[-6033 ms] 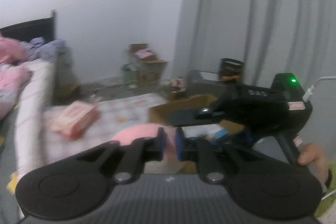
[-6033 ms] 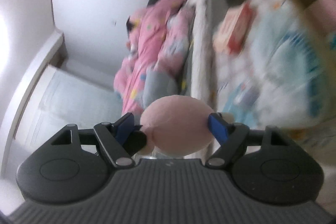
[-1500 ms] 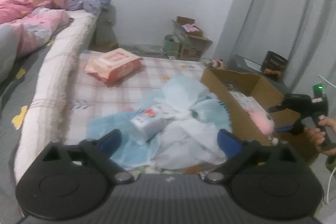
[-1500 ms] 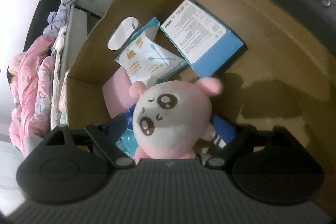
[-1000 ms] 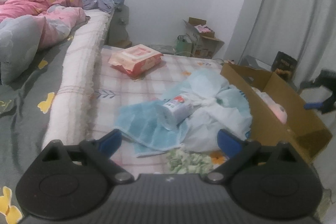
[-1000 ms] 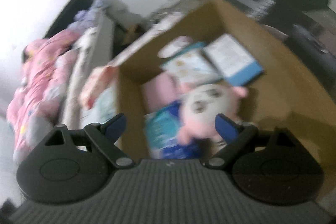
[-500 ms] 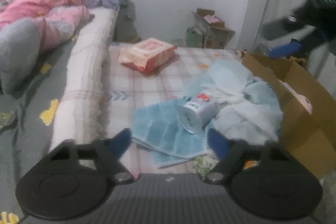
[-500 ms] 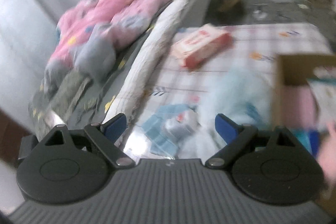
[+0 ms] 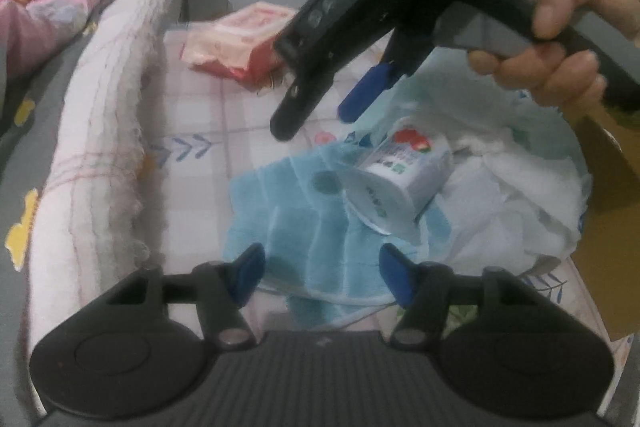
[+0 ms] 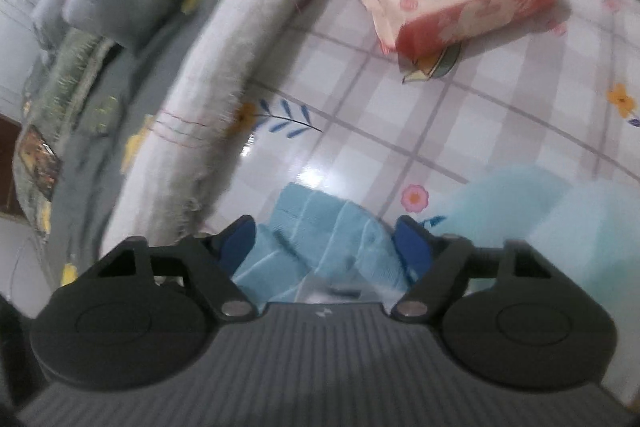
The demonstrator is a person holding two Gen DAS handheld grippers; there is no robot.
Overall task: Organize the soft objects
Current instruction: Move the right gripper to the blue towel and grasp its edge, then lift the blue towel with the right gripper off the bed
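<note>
Leftmost, the white fringed blanket [image 9: 100,131] runs lengthwise up the bed edge. Beside it on the checked sheet [image 10: 460,115] lies the pink wipes pack [image 9: 240,41]. Nearer, the blue towel [image 9: 296,227] spreads flat with the tissue roll [image 9: 394,183] tipped on it, its flat end facing the left gripper [image 9: 322,277], whose jaws stand apart and empty. The right gripper [image 10: 326,239], also spread, hangs over the towel's edge, held by a hand [image 9: 560,39].
</note>
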